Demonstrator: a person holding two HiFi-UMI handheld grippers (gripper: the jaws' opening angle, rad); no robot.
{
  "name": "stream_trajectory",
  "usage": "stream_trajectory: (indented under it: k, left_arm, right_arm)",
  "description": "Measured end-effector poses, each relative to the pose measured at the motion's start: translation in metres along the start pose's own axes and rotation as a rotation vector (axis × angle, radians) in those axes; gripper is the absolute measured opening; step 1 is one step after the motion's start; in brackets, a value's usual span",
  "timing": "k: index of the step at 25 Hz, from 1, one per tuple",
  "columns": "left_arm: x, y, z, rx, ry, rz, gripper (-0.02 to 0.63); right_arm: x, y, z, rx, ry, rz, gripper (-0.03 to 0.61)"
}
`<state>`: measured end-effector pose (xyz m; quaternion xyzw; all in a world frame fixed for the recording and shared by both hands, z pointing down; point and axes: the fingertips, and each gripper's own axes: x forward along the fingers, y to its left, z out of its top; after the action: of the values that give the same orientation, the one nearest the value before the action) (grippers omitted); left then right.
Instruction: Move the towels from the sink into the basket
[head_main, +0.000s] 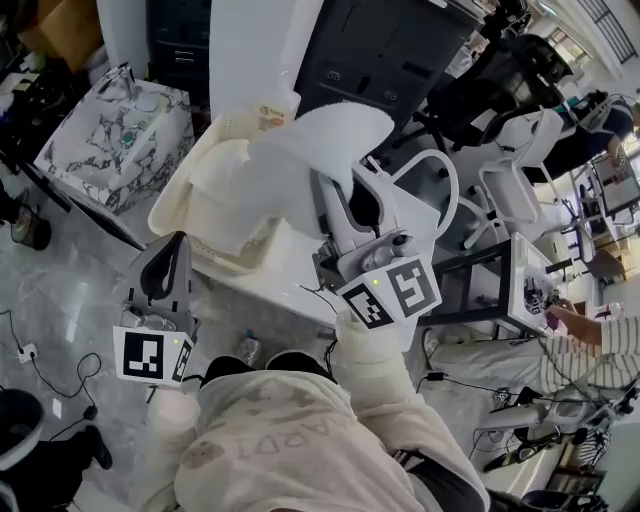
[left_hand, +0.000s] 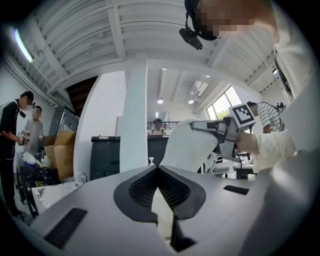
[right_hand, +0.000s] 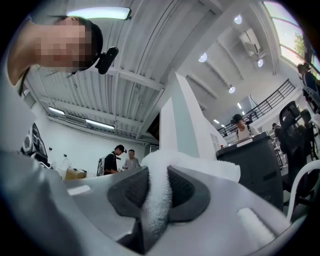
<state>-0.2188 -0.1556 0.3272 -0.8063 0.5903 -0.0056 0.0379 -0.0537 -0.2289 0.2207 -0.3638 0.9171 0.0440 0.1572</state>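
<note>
Grips a towel (right_hand: 157, 205) between right gripper (right_hand: 157, 170) fingers, cloth fanning past the tips, seemingly over the right edge of the basket (head_main: 165, 205). Holds left gripper (left_hand: 159, 170) fingers together, empty.

A marbled box (head_main: 115, 140) stands well beyond the left gripper (head_main: 172, 250). Past the right gripper (head_main: 345, 195) sit a dark cabinet (head_main: 390, 50) and white chairs (head_main: 505, 190); a striped sleeve (head_main: 590, 350) shows off to its right.

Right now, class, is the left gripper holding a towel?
No, the left gripper has its jaws together, nothing between them; the right gripper holds the towel.
</note>
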Motion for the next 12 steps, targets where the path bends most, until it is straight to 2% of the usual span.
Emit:
stream_trajectory:
  k: [8, 12]
  left_arm:
    - [-0.012, 0.024, -0.005, 0.001, 0.005, 0.055, 0.005]
    - [-0.019, 0.033, -0.009, 0.001, 0.015, 0.084, 0.005]
  right_arm:
    - [0.024, 0.016, -0.027, 0.053, 0.027, 0.051, 0.078]
    - [0.036, 0.019, -0.052, 0.077, 0.073, 0.068, 0.078]
